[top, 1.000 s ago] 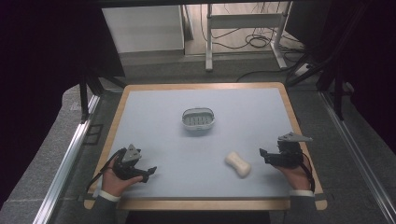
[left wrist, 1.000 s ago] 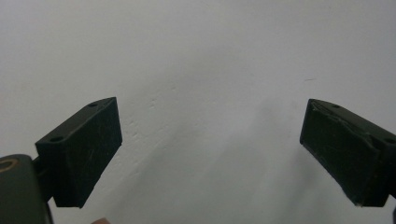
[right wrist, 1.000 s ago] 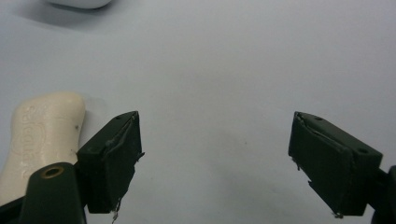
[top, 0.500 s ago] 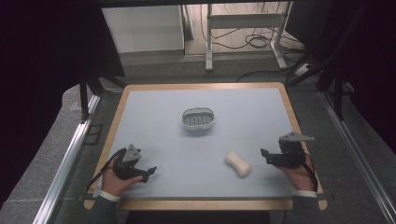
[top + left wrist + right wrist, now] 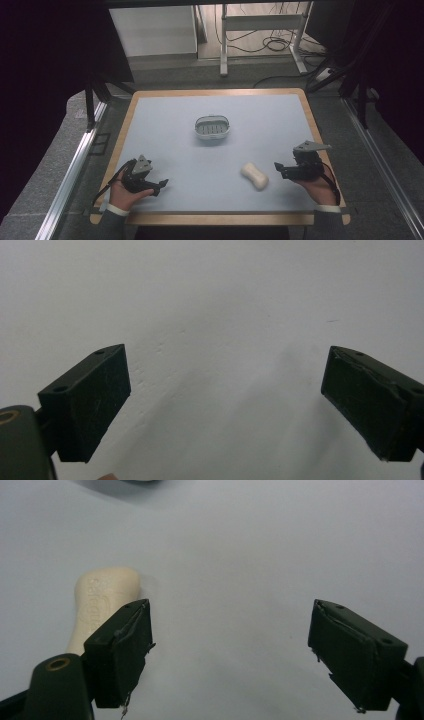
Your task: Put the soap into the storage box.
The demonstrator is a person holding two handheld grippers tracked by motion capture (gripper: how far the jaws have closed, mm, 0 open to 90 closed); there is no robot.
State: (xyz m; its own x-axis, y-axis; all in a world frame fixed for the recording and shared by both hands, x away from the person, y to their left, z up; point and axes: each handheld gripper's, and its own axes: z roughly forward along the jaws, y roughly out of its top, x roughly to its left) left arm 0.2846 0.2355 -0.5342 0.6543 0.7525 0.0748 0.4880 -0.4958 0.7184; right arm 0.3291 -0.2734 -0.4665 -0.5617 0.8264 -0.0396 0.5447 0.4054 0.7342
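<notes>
**A:** So where's everything sitting?

**B:** The soap bar (image 5: 254, 175) lies near-right on the table (image 5: 165, 125), just left of the right gripper (image 5: 280, 170). A soap dish (image 5: 213, 127) sits mid-table, farther back.

**A:** And the grippers?

**B:** Both have their jaws spread wide with nothing between them. The left gripper (image 5: 159, 186) rests near-left, well apart from the soap.

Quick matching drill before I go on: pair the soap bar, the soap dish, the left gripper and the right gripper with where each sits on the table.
Things:
1. soap bar
2. soap dish
3. left gripper
4. right gripper

Places:
A. near left corner, jaws open
B. middle of the table
C. near right edge, jaws open
D. flat on the table, beside the right gripper

Pairs: 1-D, 2-B, 3-A, 4-C
</notes>
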